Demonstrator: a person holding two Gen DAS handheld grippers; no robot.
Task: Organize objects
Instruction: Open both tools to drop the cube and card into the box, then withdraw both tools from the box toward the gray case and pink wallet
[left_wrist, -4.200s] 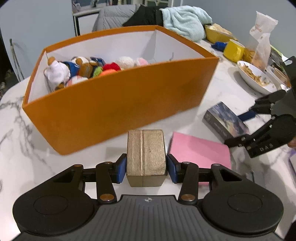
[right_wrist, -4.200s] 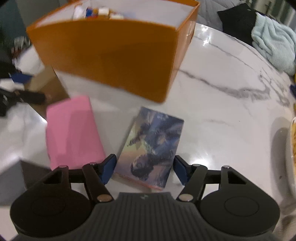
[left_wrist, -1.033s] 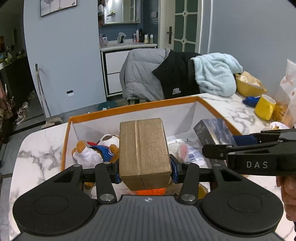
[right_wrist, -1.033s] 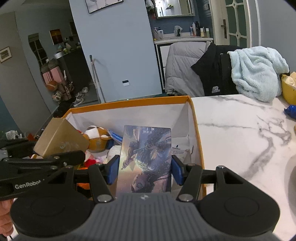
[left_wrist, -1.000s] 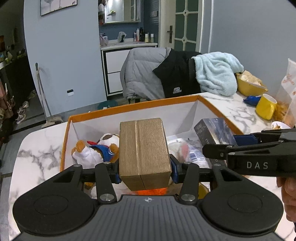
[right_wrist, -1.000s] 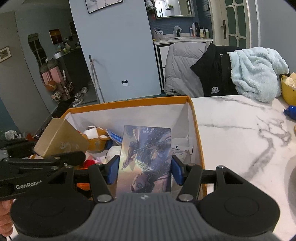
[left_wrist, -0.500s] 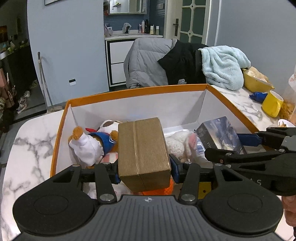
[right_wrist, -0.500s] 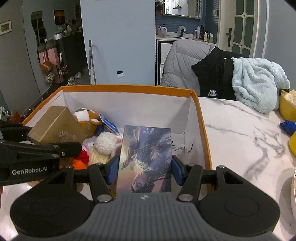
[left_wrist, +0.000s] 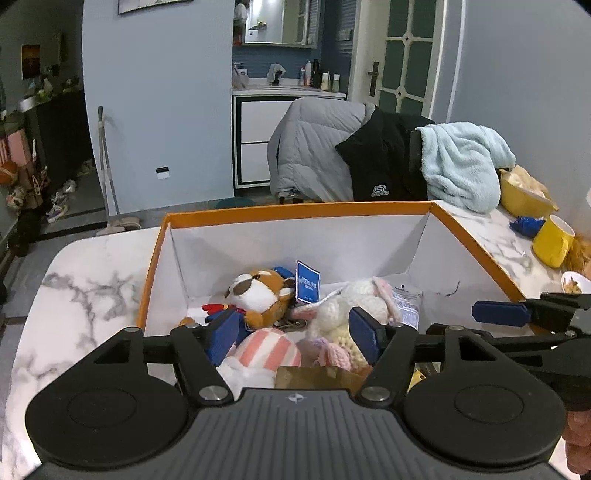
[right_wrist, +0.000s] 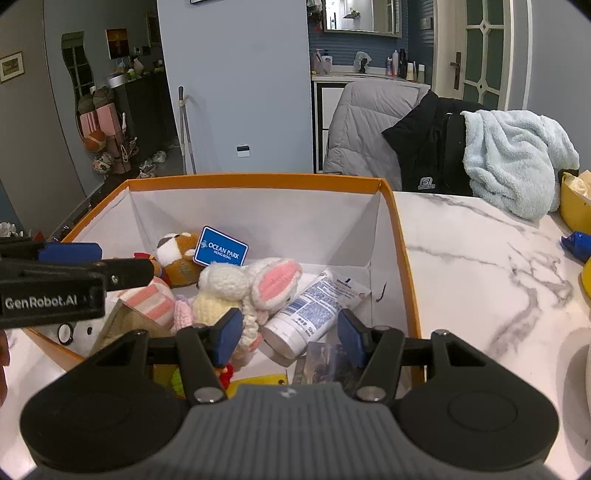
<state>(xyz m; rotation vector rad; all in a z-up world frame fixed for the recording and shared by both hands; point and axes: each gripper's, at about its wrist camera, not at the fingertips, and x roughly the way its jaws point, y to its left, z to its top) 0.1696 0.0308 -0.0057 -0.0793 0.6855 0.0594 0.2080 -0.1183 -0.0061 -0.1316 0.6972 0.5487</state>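
The orange box (left_wrist: 295, 212) with white inner walls stands on the marble table, and both grippers hang over it. My left gripper (left_wrist: 293, 332) is opening, with nothing between its pads. The brown cardboard box (left_wrist: 314, 376) lies just below it on the plush toys, and it also shows as a tan corner (right_wrist: 122, 321) in the right wrist view. My right gripper (right_wrist: 290, 330) stands open over the orange box's right end (right_wrist: 258, 179). The dark picture box (right_wrist: 328, 363) lies below its right finger, free of the pads.
In the orange box lie a brown plush (left_wrist: 258, 295), a white bunny plush (right_wrist: 251, 284), a lotion tube (right_wrist: 314, 306) and a blue tag (right_wrist: 221, 251). A yellow mug (left_wrist: 552, 240), a yellow bowl (left_wrist: 521, 195) and a light blue towel (right_wrist: 513, 166) sit to the right.
Both grippers have let go. The brown box dropped out of the left jaws onto the toys, and the picture box fell from the right jaws into the orange box. The left jaws spread wider.
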